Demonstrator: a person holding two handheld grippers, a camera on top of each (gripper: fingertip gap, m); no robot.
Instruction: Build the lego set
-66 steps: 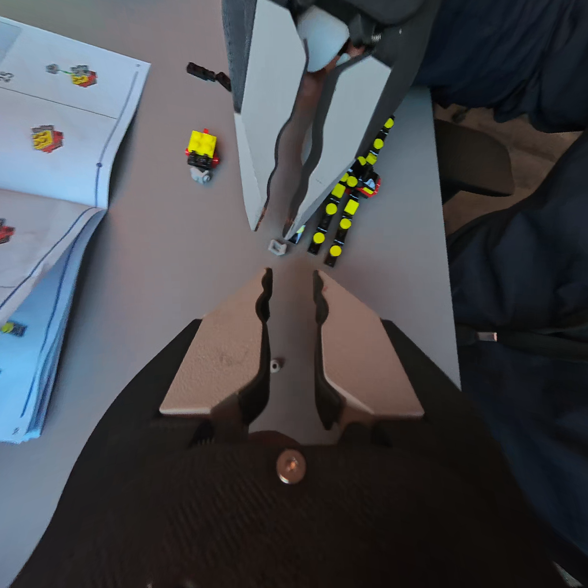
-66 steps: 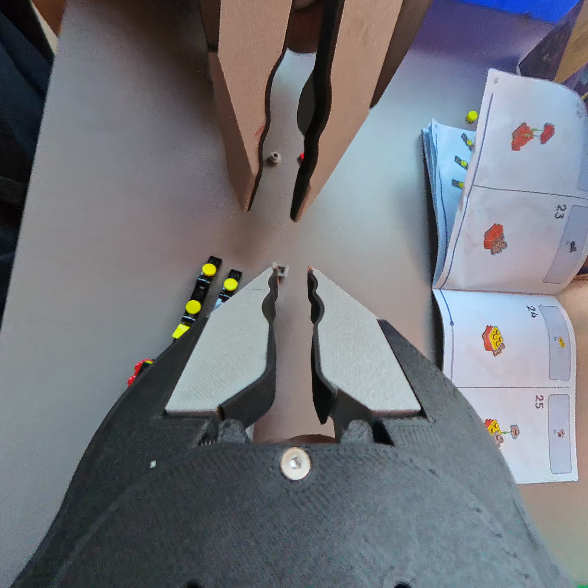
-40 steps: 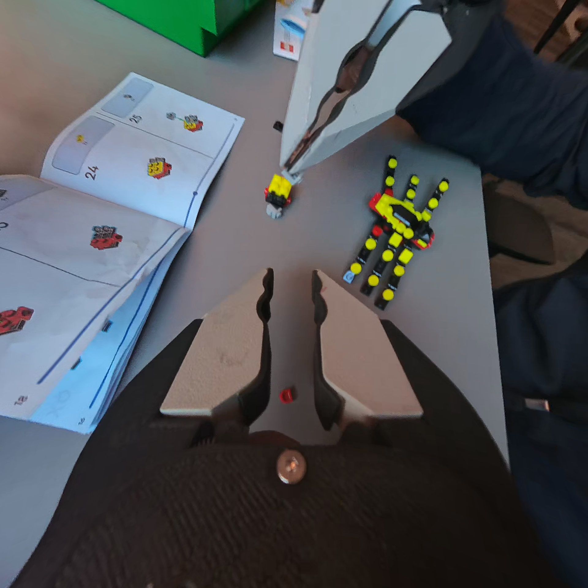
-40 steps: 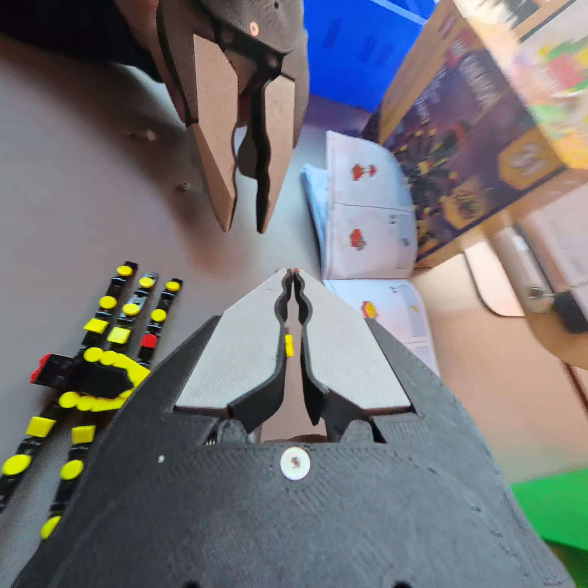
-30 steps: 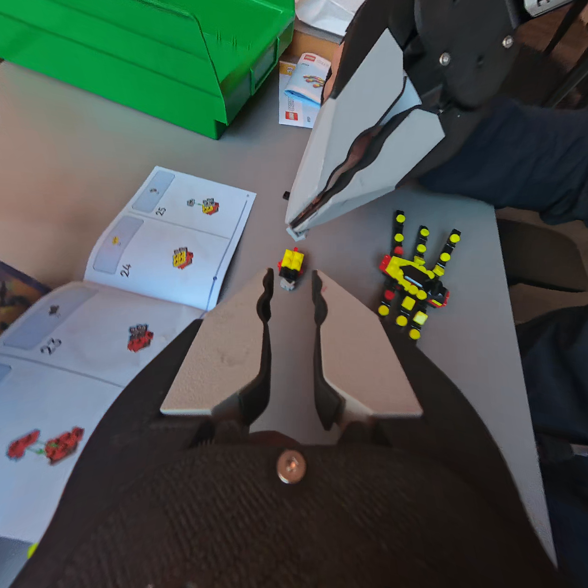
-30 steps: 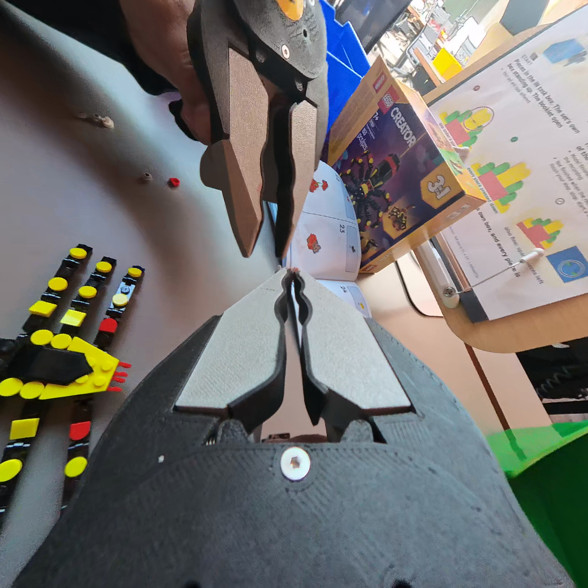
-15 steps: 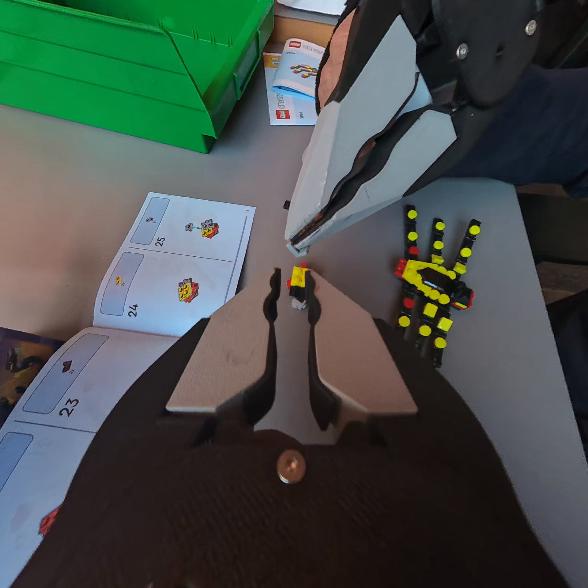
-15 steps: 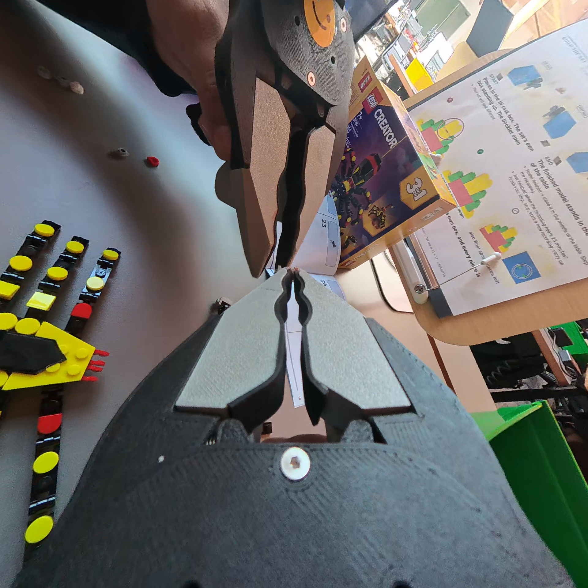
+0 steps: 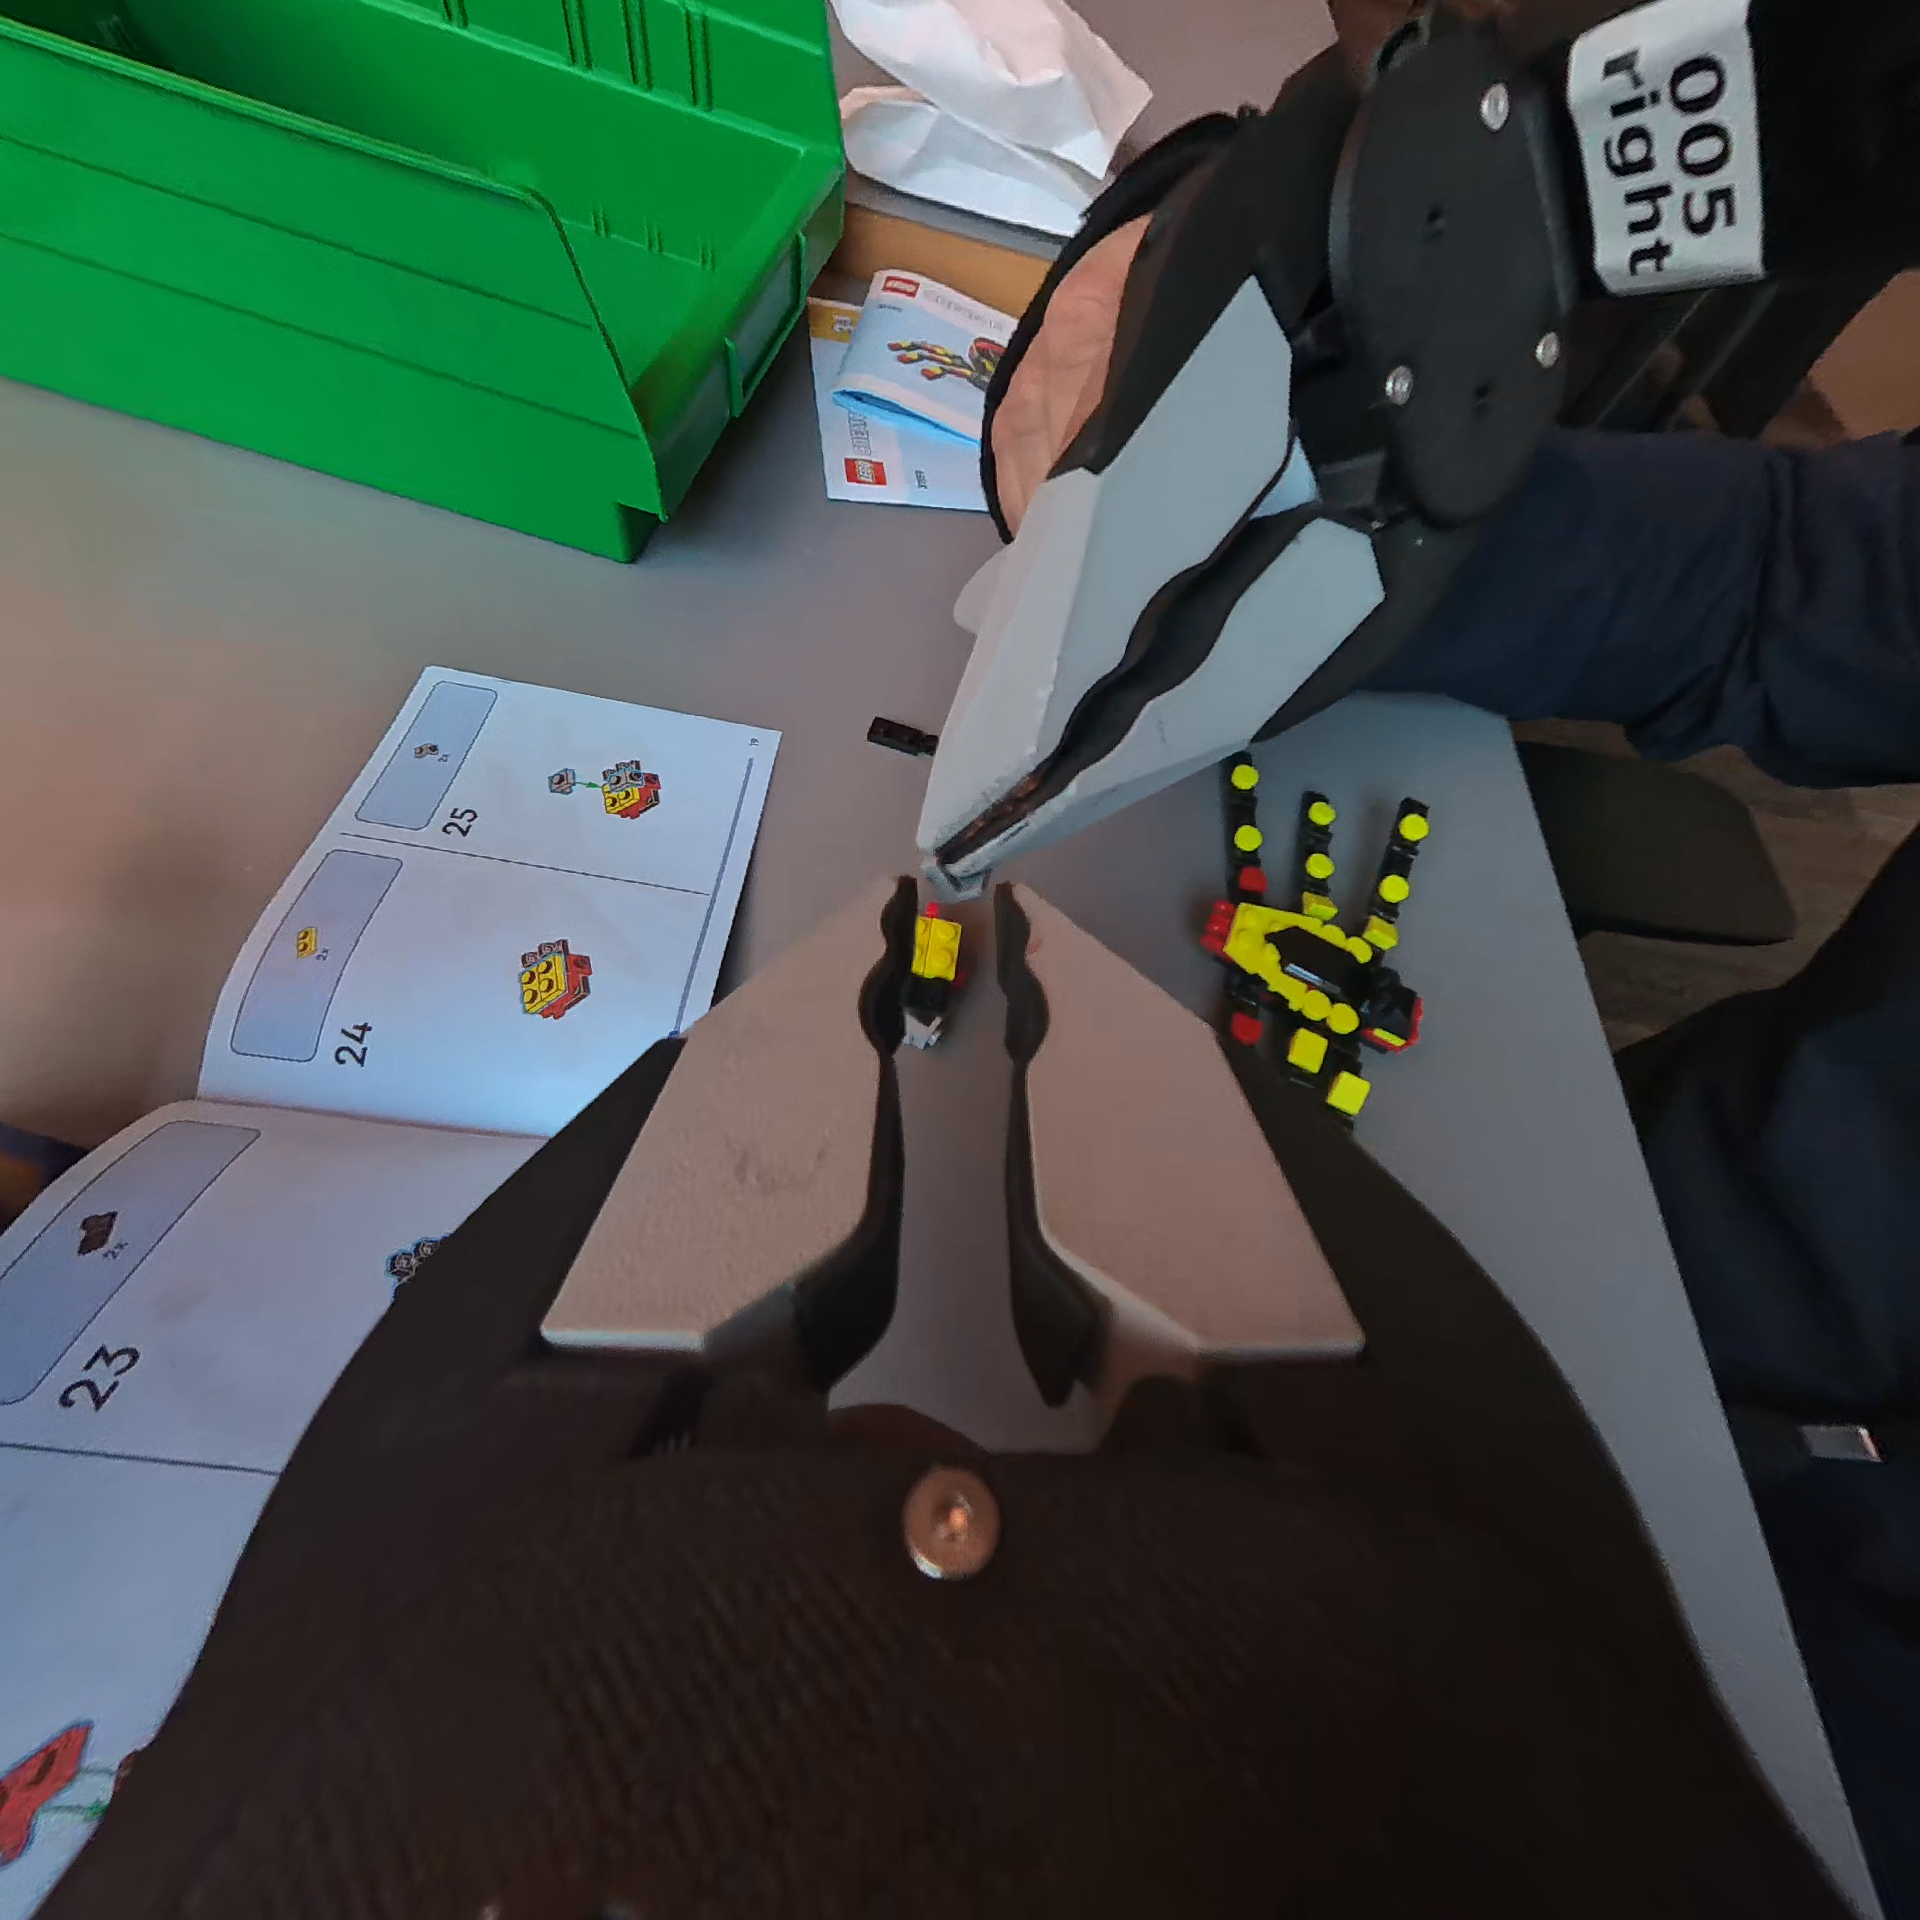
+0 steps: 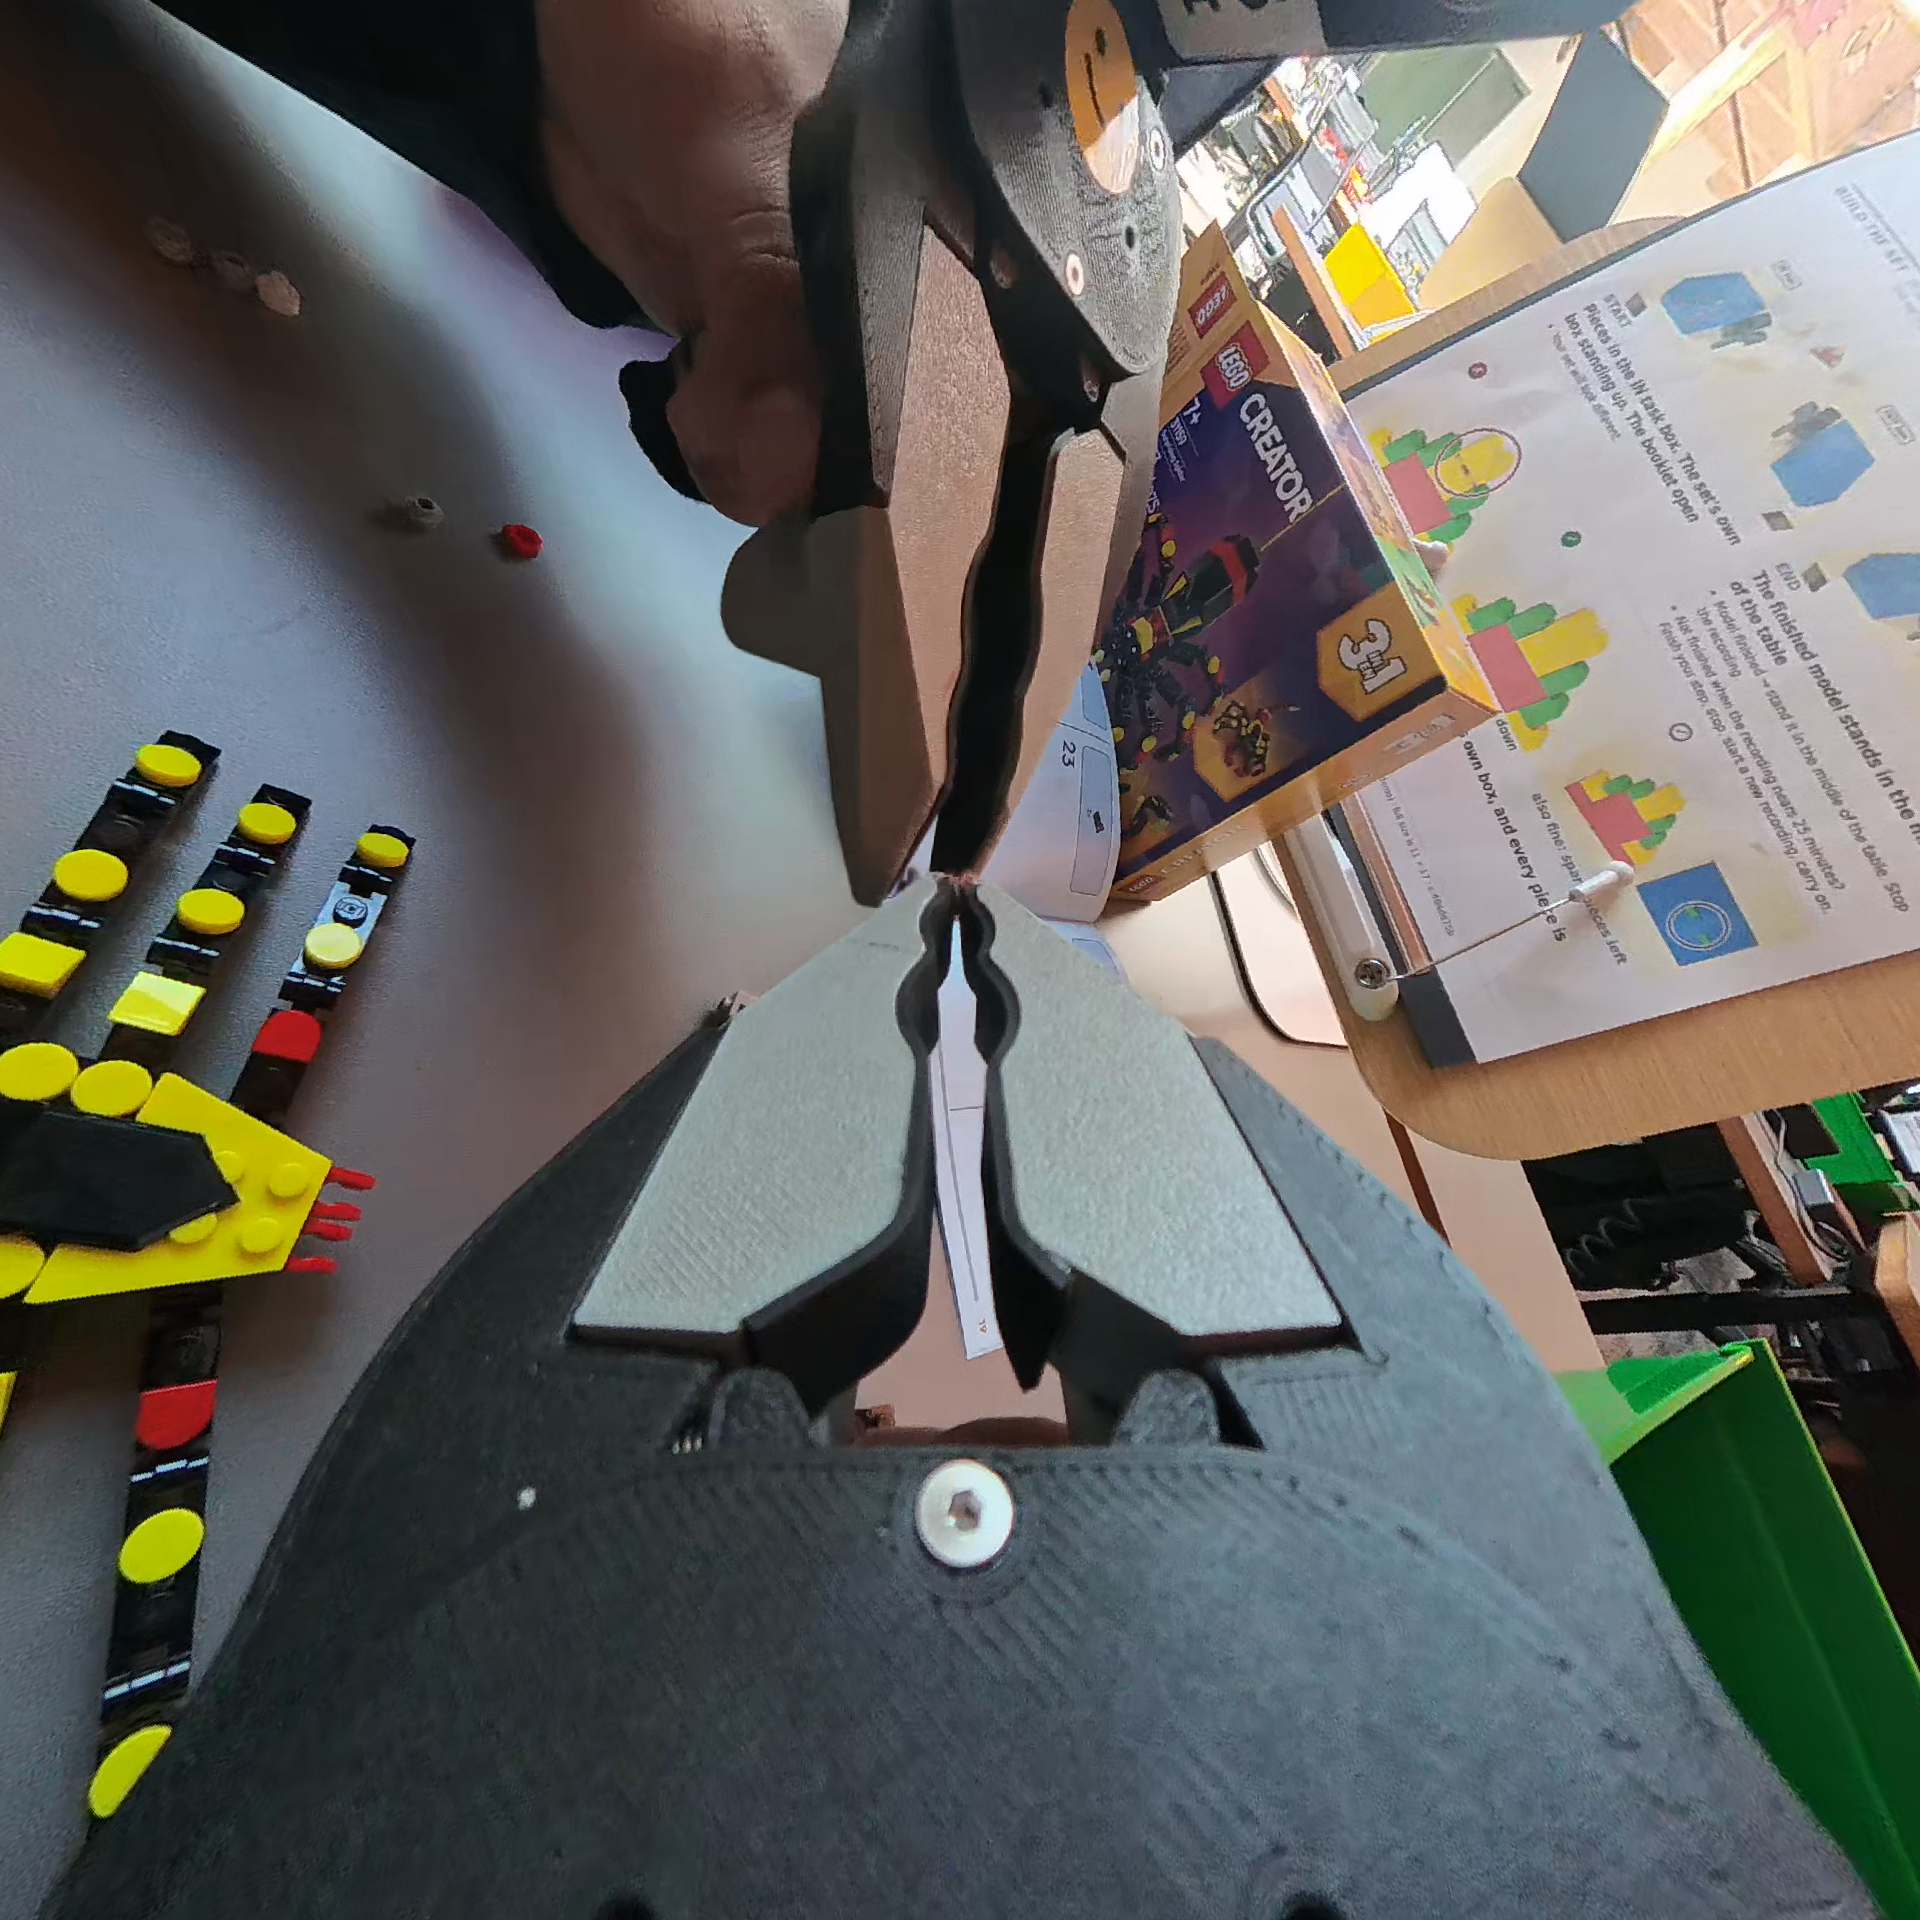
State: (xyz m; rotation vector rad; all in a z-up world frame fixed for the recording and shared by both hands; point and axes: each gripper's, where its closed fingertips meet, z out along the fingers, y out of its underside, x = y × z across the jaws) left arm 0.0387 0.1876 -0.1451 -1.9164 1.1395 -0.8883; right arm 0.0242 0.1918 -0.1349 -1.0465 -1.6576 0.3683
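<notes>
The left tool (image 9: 948, 896) stands open around a small yellow-topped assembly (image 9: 932, 975) on the bench (image 9: 520, 623). The right tool (image 9: 954, 875) (fingers closed) seems to pinch a small grey piece (image 9: 958, 884). At 10 o'clock, the green bin (image 9: 436, 270) hides its contents.

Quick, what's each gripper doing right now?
Left gripper: open around the small yellow block.
Right gripper: shut on a small grey piece.

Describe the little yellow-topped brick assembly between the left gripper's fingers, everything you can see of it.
The small brick assembly is a stack: a yellow studded plate on top with a red bit at its far end, black in the middle, a light grey piece at its near end. It looks like glossy plastic and rests on the grey table, between the open fingers of the left gripper, with a gap on each side. The right gripper, shut on a small grey piece, hangs at its far end.
</notes>
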